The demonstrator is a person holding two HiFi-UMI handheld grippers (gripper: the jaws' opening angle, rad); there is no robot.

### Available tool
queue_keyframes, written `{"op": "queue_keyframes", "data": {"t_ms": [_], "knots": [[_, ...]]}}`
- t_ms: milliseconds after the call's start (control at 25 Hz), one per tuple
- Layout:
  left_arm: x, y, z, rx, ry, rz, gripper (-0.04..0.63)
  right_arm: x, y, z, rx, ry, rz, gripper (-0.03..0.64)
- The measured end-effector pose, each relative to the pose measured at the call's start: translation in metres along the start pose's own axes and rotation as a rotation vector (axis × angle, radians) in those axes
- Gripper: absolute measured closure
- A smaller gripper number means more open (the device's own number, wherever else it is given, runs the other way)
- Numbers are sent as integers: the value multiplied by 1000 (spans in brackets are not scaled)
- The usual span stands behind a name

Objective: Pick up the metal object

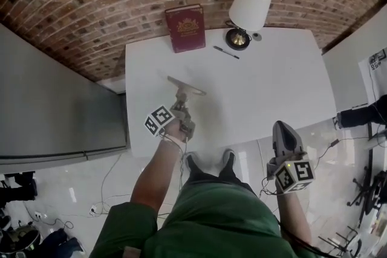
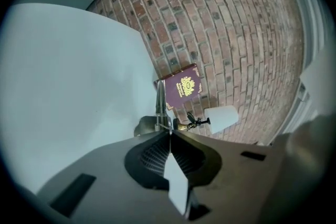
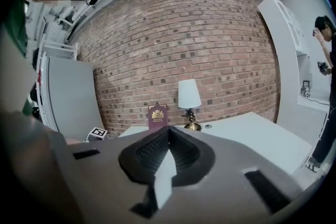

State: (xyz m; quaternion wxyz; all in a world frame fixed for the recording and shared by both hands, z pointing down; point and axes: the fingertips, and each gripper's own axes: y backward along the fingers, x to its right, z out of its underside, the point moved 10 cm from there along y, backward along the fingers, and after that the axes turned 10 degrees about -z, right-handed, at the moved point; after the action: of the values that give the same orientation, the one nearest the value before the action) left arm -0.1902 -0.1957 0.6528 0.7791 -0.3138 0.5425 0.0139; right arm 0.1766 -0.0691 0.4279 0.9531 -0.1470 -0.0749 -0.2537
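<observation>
The metal object [image 1: 185, 87], a T-shaped tool with a flat bar across its far end, lies on the white table [image 1: 272, 93] near the front left. My left gripper [image 1: 181, 107] is shut on its handle end. In the left gripper view the jaws meet at the tips [image 2: 169, 132], and the metal object [image 2: 159, 101] sticks out ahead of them, seen edge-on. My right gripper [image 1: 283, 128] hangs off the table's front edge over the floor. Its jaws [image 3: 168, 128] are shut with nothing between them.
At the table's far edge, against the brick wall, a dark red book [image 1: 185, 27] stands beside a white-shaded lamp [image 1: 248, 9]. A pen [image 1: 226, 52] lies in front of them. A grey cabinet [image 1: 54, 99] flanks the table's left. A person [image 3: 325, 55] stands at the far right.
</observation>
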Motion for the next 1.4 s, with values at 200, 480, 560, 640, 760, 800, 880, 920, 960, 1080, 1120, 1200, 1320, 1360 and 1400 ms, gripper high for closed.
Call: {"op": "queue_keyframes", "data": {"t_ms": [200,480,560,640,760,800,880,920,960,1080,1120,1200,1320,1360,1400], "knots": [[34,20,2,20,-71,102,583,5,-5,0,2,-3,-34,612],[87,57,6,47,-172,233,583,7,-19,-6,14,22,-94,612],[103,68,7,54,-205,270,583,6,-23,-10,20,33,-108,613],[118,80,8,61,-229,311,583,3,-28,-15,34,33,-126,612],[141,100,9,77,-278,348,583,-1,-33,-22,52,36,-159,612],[148,107,9,84,-301,351,583,-1,-35,-24,60,41,-173,612],[162,117,12,97,-340,386,583,-4,-37,-30,76,74,-202,612],[168,122,14,104,-358,403,583,-6,-38,-33,83,97,-216,612],[173,128,15,113,-375,411,583,-8,-39,-38,90,119,-229,612],[186,143,15,140,-406,420,583,-14,-41,-55,111,157,-257,612],[191,148,15,152,-418,426,583,-15,-42,-60,119,160,-264,612],[203,159,13,182,-450,450,583,-17,-43,-67,137,162,-278,612],[219,173,13,213,-472,500,583,-20,-46,-76,160,167,-304,612],[223,177,13,219,-478,516,583,-21,-46,-79,167,169,-312,612],[228,181,13,226,-485,531,583,-22,-47,-83,175,171,-320,612]]}}
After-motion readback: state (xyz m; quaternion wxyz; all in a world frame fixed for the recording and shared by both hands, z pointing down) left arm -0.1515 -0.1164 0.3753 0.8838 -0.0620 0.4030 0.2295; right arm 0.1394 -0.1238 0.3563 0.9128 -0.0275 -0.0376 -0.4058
